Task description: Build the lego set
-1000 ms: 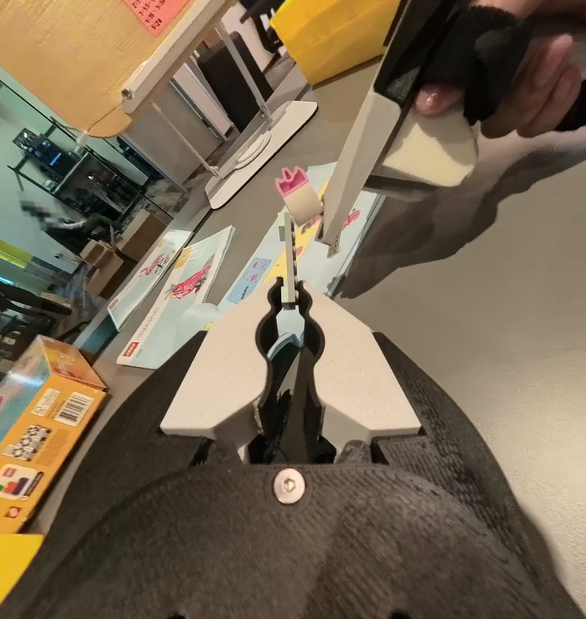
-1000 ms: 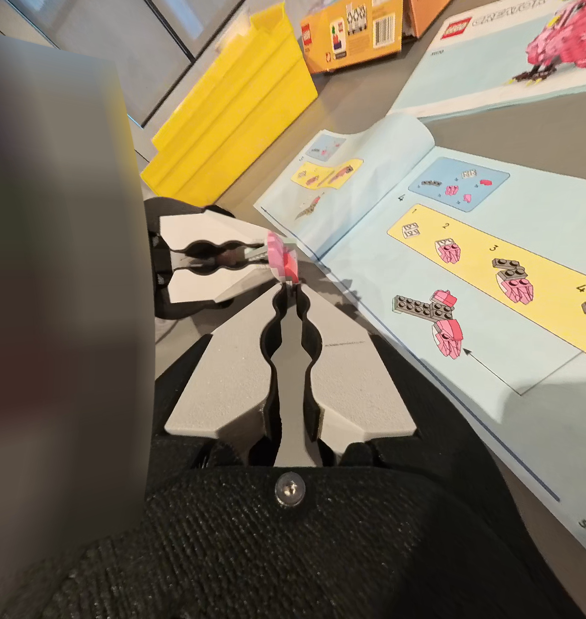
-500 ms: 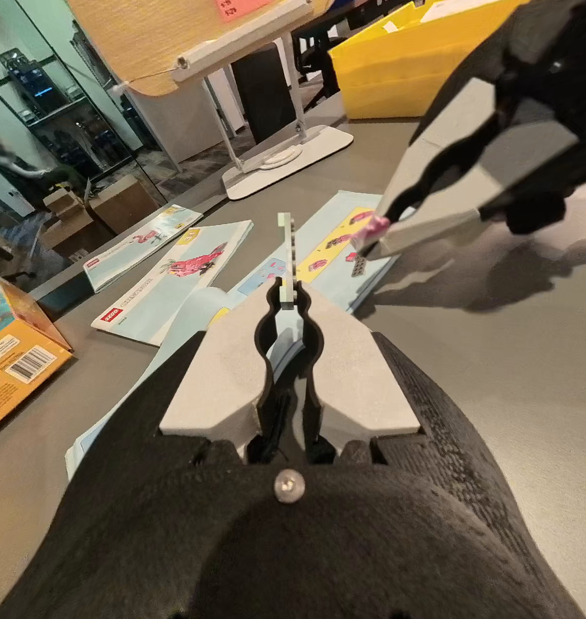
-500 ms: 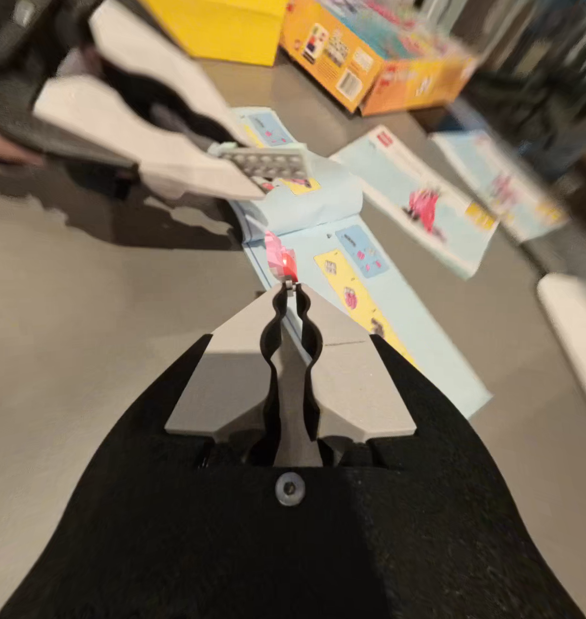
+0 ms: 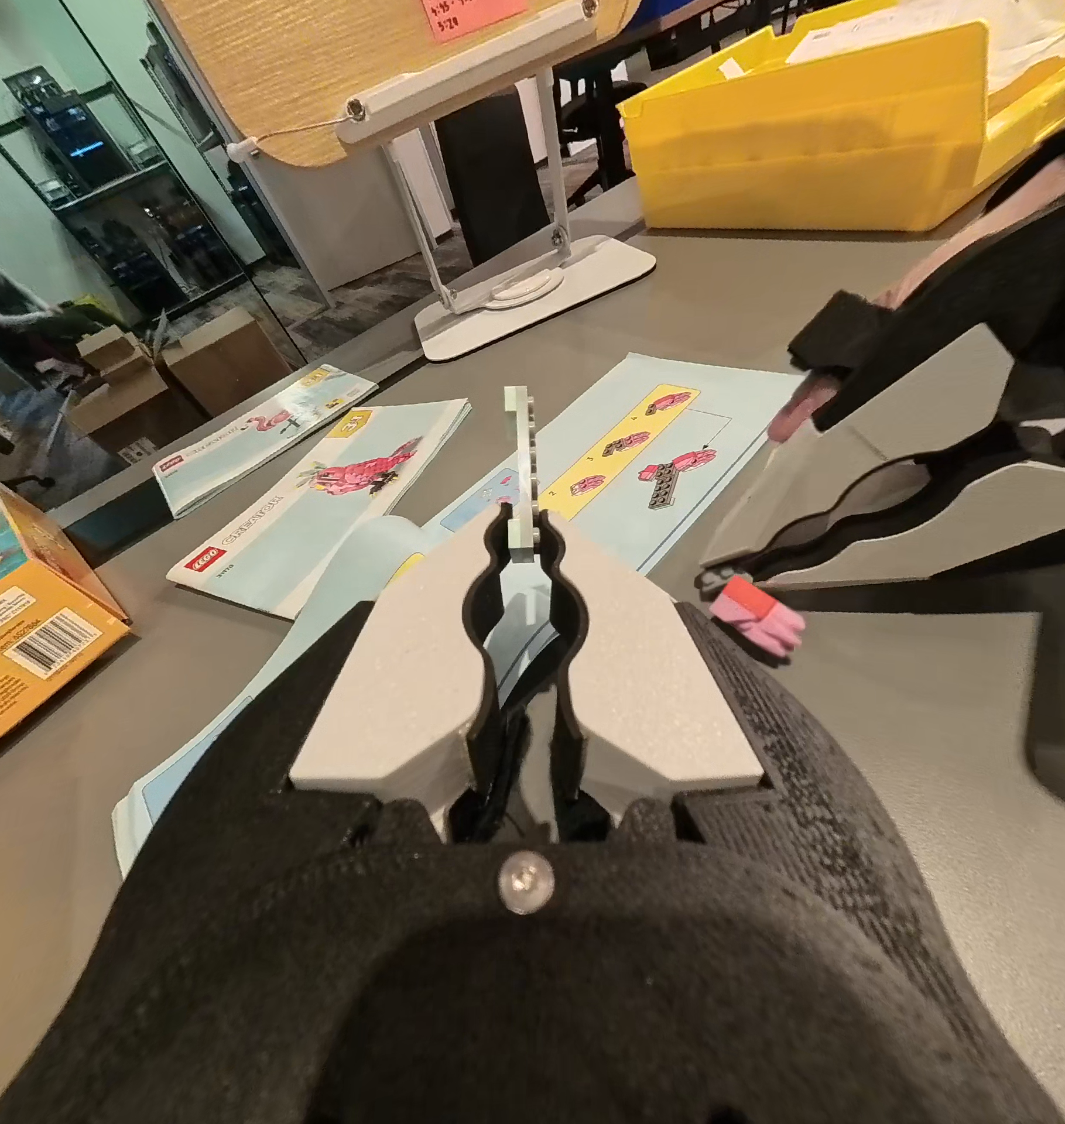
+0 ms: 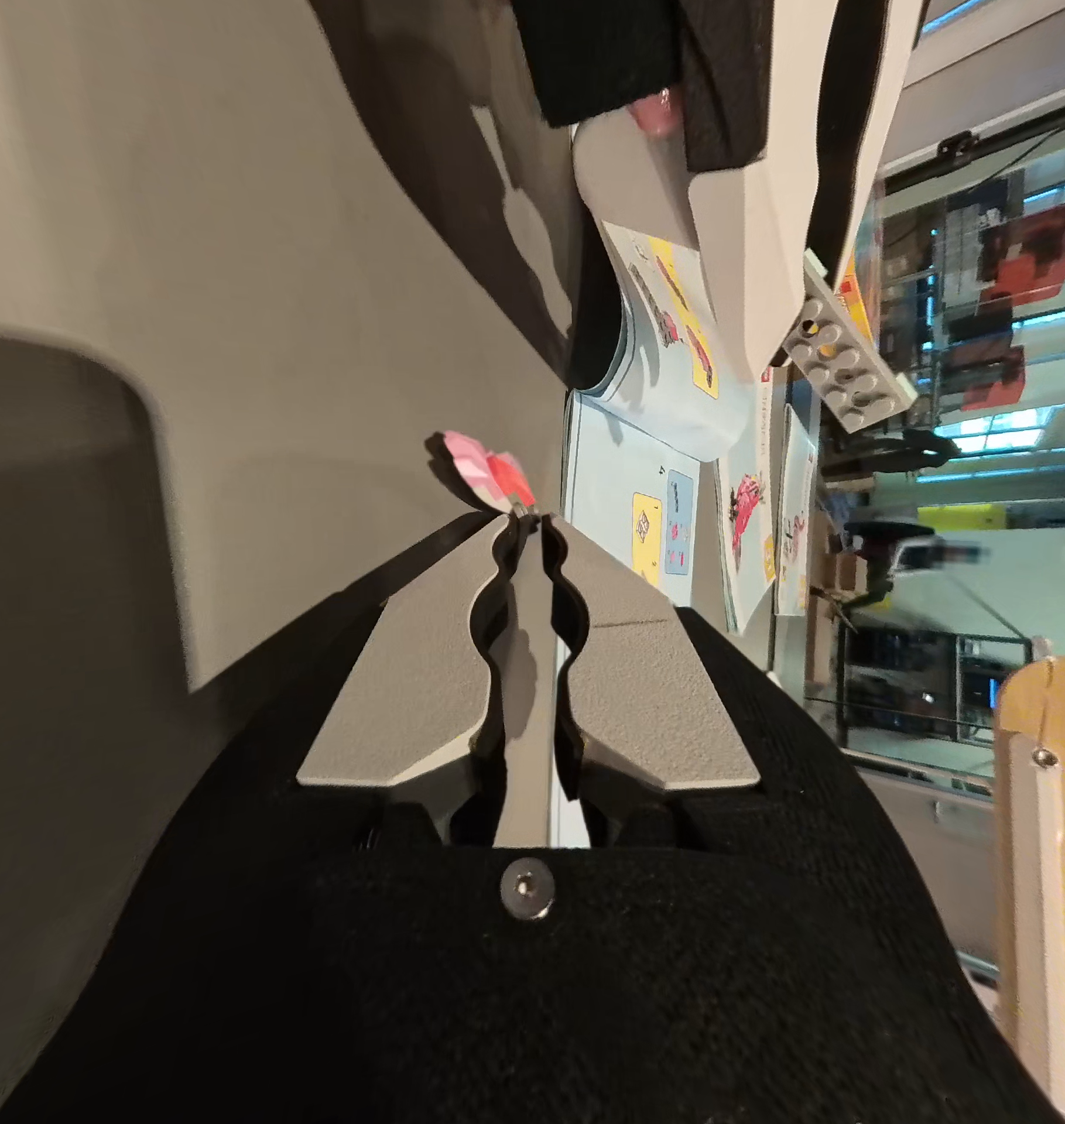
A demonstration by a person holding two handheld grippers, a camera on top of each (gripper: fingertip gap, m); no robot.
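Lego plate (image 5: 527, 471): thin, flat, pale grey, round bumps down one side, standing on its edge, pinched at its bottom end between the tips of the left gripper (image 5: 523, 535). Smooth grey fingers (image 5: 408, 663) with wavy black inner edges, nearly closed, on a rough black body. Same plate (image 6: 846, 365) high up in the right wrist view, studs facing the camera. Just to the right, right gripper (image 5: 727, 578), tips squeezed on a small grey bit at one end of the pink piece (image 5: 758, 617), chunky, with a red top and little toes, low over the smooth grey table (image 5: 882, 699). Same pink piece (image 6: 487, 471) at the tips of the right gripper (image 6: 523, 517) in its own view. Past the plate, open paper booklet (image 5: 633, 450), pale blue with a yellow strip. More booklets (image 5: 311, 486) to the left. Orange cardboard box (image 5: 25, 614) at the left edge. Far back, white stand (image 5: 536, 292) and shiny yellow plastic bin (image 5: 791, 140).
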